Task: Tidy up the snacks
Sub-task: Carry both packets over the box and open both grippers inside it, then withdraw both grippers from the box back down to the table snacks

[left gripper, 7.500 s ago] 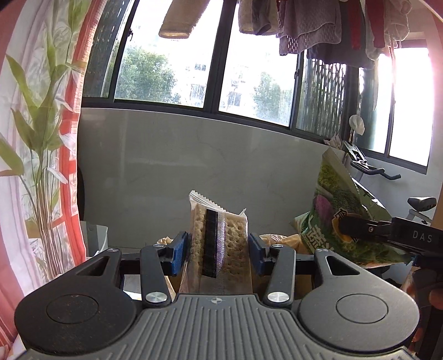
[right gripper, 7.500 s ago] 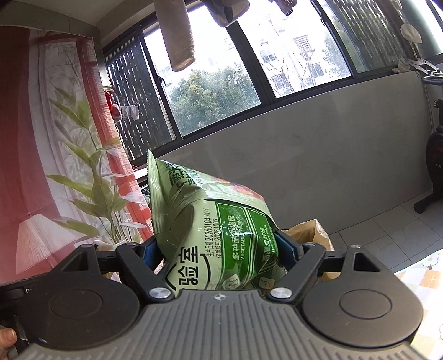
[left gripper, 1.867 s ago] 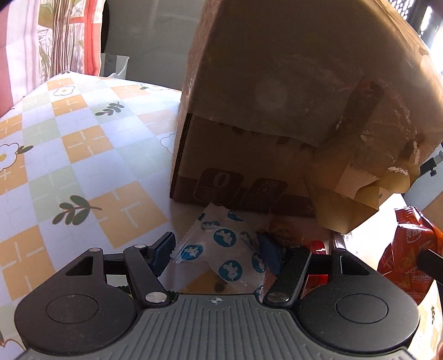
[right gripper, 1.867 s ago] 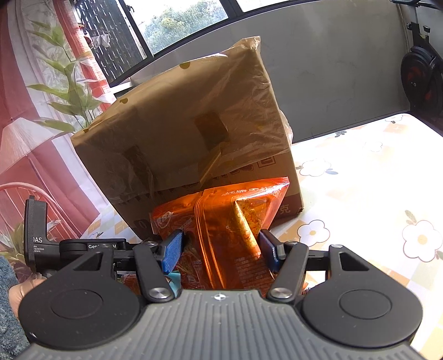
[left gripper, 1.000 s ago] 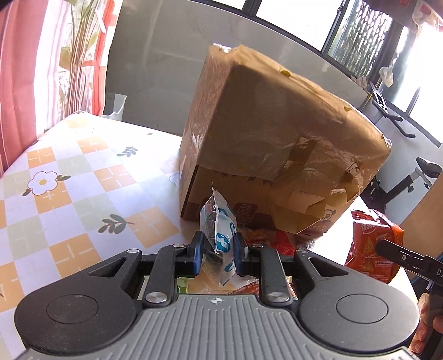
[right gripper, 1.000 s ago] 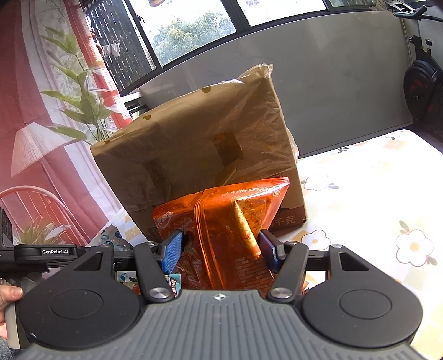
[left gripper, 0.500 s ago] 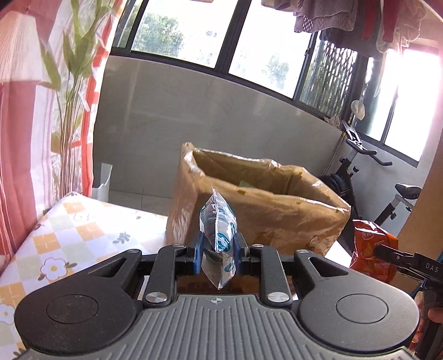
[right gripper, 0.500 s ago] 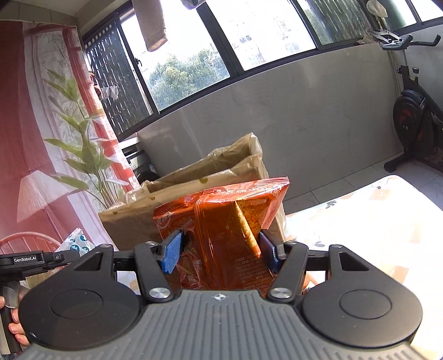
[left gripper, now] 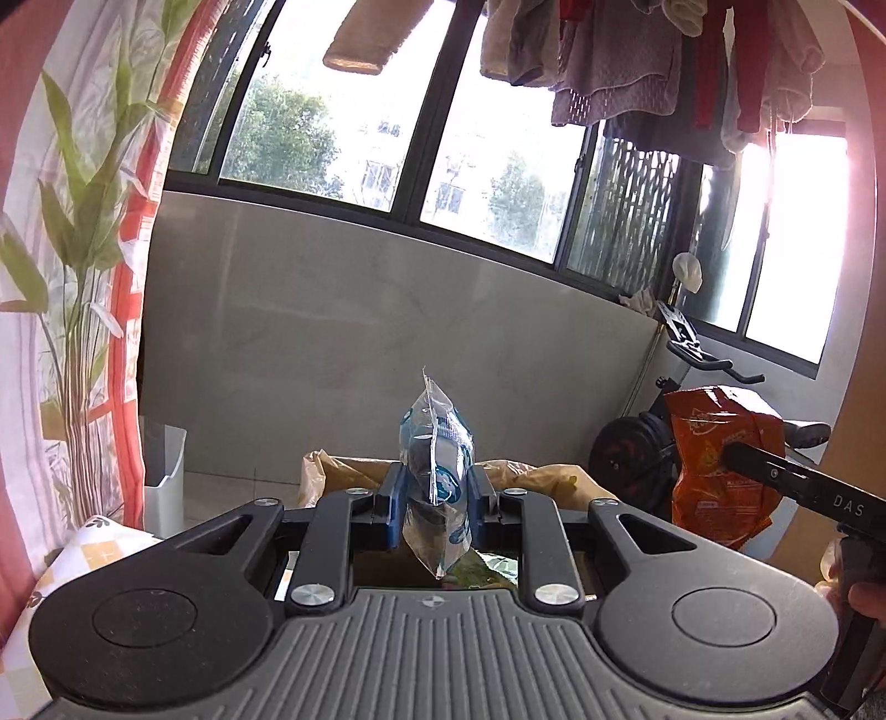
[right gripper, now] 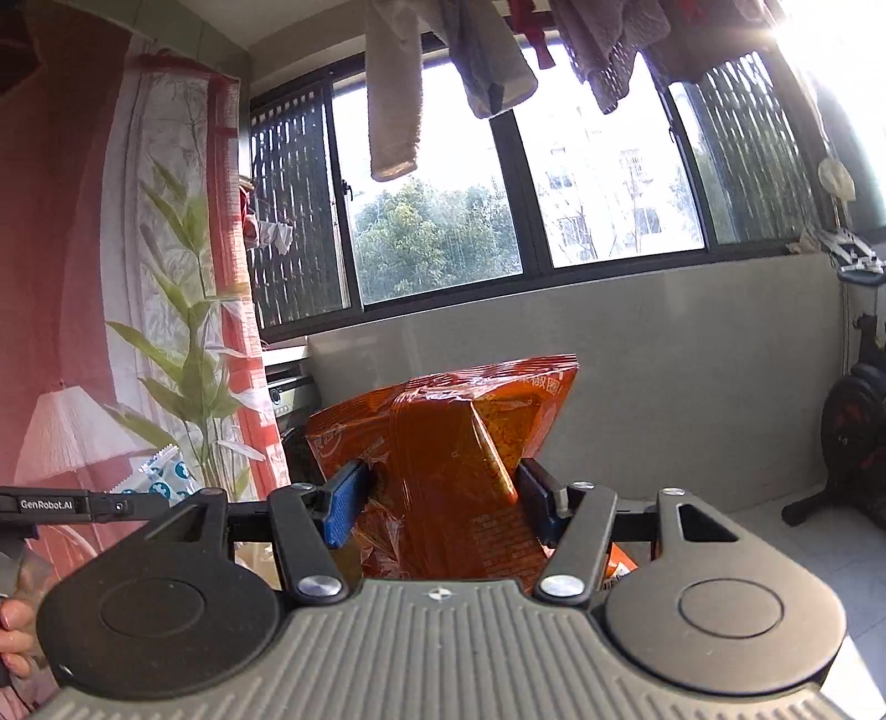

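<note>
Balcony window (left gripper: 387, 138) | left gripper (left gripper: 434, 490) — clamps blue-white packet (left gripper: 434, 443) | right gripper (right gripper: 443, 498) — orange bag (right gripper: 448, 443)

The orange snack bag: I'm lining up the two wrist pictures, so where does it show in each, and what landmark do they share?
Left wrist view: the orange snack bag is at the right edge, clamped in the right gripper, beside the exercise bike.
Right wrist view: the bag fills the centre, pinched between the blue pads.
Shared landmark: the beige towel hanging before the window.
</note>
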Motion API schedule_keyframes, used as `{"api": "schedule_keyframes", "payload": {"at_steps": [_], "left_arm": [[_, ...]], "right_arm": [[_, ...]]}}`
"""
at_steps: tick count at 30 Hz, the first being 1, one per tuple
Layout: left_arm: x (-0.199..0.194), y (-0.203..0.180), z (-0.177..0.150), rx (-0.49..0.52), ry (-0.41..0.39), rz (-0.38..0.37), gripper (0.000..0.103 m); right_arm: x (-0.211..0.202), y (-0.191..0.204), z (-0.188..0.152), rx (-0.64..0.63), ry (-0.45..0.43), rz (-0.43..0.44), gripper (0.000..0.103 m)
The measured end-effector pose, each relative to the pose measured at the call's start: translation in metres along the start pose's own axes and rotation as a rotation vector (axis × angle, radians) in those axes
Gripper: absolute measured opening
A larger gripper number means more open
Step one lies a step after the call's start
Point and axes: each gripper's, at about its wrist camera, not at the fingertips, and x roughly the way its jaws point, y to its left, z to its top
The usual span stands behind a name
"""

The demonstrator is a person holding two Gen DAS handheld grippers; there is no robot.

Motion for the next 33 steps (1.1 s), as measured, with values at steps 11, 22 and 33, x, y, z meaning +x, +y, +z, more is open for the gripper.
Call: {"api": "schedule_keyframes", "payload": {"at_steps": [11,22,33], "left_arm": [[0.077,0.009,-0.001,-0.010,0.108,0.038,0.025],[0.092,0.020,-0.007,-0.001,0.157,0.055,0.050],[0.046,0.016,-0.009,0.030,0.161,0.069,0.065]], "right_arm": [[0.135,0.010,-0.017,-0.256,0.170,-0.075,0.062],[0.152,-0.004,-0.035,-0.129,0.294,-0.042,0.087],[0.089,-0.010,-0.034,-0.008,0.258,-0.019,0.086]]}}
